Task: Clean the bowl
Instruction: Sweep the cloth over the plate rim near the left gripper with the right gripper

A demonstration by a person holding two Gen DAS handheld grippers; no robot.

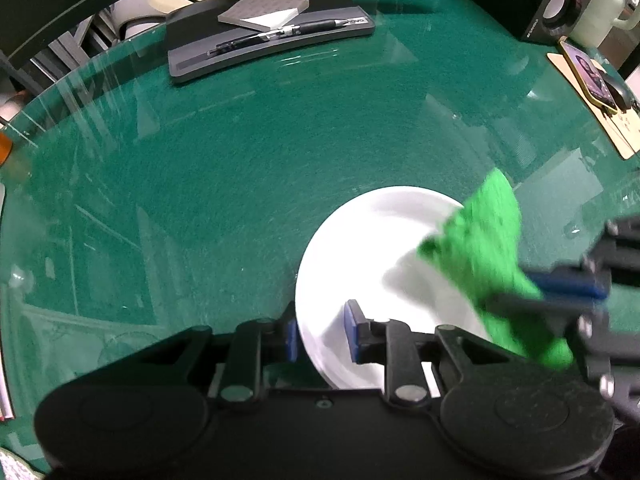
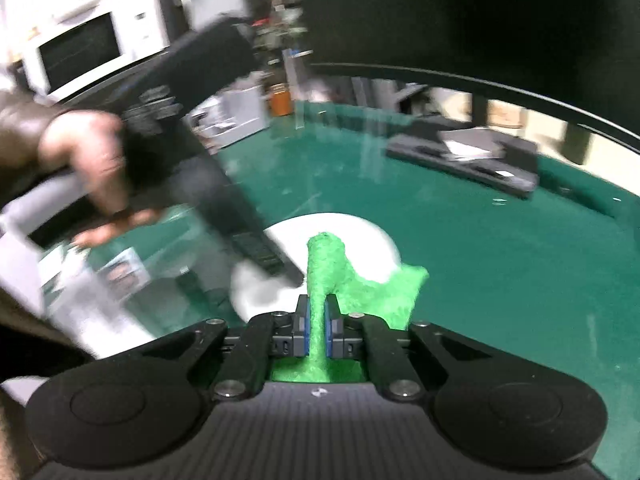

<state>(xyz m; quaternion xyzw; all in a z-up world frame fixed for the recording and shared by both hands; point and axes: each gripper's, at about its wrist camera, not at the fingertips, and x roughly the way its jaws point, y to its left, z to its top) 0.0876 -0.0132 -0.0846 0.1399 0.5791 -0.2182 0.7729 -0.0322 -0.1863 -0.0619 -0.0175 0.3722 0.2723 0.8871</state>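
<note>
A white bowl (image 1: 380, 264) sits on the green glass-topped table (image 1: 200, 180). My left gripper (image 1: 323, 336) straddles the bowl's near rim, one blue pad outside and one inside, shut on it. From the right, my right gripper (image 1: 532, 292) holds a bright green cloth (image 1: 488, 256) that lies over the bowl's right rim and inner wall. In the right wrist view the cloth (image 2: 328, 268) runs up between the blue pads of the right gripper (image 2: 316, 316), which is shut on it, and hangs over the bowl (image 2: 360, 232). A person's hand (image 2: 88, 160) holds the left gripper (image 2: 208, 160) at the bowl's left side.
At the back stands a monitor base (image 1: 272, 40) carrying a notepad and pen. A speaker (image 1: 560, 0), a white mug (image 1: 604, 4) and a phone on a wooden coaster (image 1: 596, 76) are at the back right. An orange jar (image 2: 280, 102) and a microwave (image 2: 80, 52) lie beyond the table.
</note>
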